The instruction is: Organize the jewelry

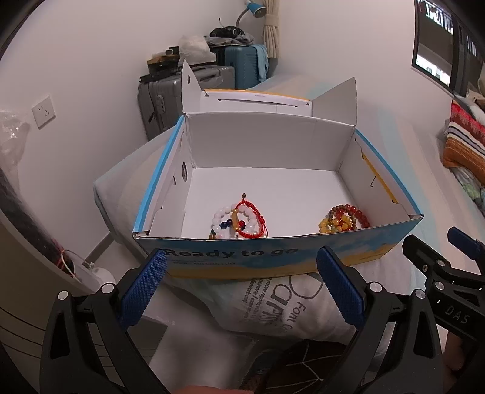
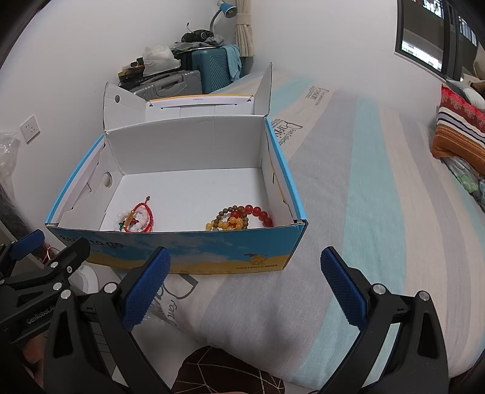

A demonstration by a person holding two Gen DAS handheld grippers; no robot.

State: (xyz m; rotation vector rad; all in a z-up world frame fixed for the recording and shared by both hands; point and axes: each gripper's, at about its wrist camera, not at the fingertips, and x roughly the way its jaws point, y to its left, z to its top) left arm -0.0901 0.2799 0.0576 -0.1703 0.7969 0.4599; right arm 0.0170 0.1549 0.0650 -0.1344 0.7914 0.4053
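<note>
Both your grippers, left [image 1: 241, 285] and right [image 2: 245, 286], are wide open and empty before the box [image 2: 182, 251], where the amber beads [image 2: 242, 219] lie nearer your right one, beyond the front wall.

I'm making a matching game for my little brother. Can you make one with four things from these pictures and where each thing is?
Things:
1. white bead bracelet with red cord
2. amber and red bead bracelets
3. blue desk lamp
4. striped pillow

Places:
A. far right edge, on the bed
B. box floor, right side near the front wall
C. high up by the curtain, above the suitcases
D. box floor, left of the other beads

Pairs: 1-D, 2-B, 3-C, 4-A

Both the left gripper and right gripper are open, in front of the box.
</note>
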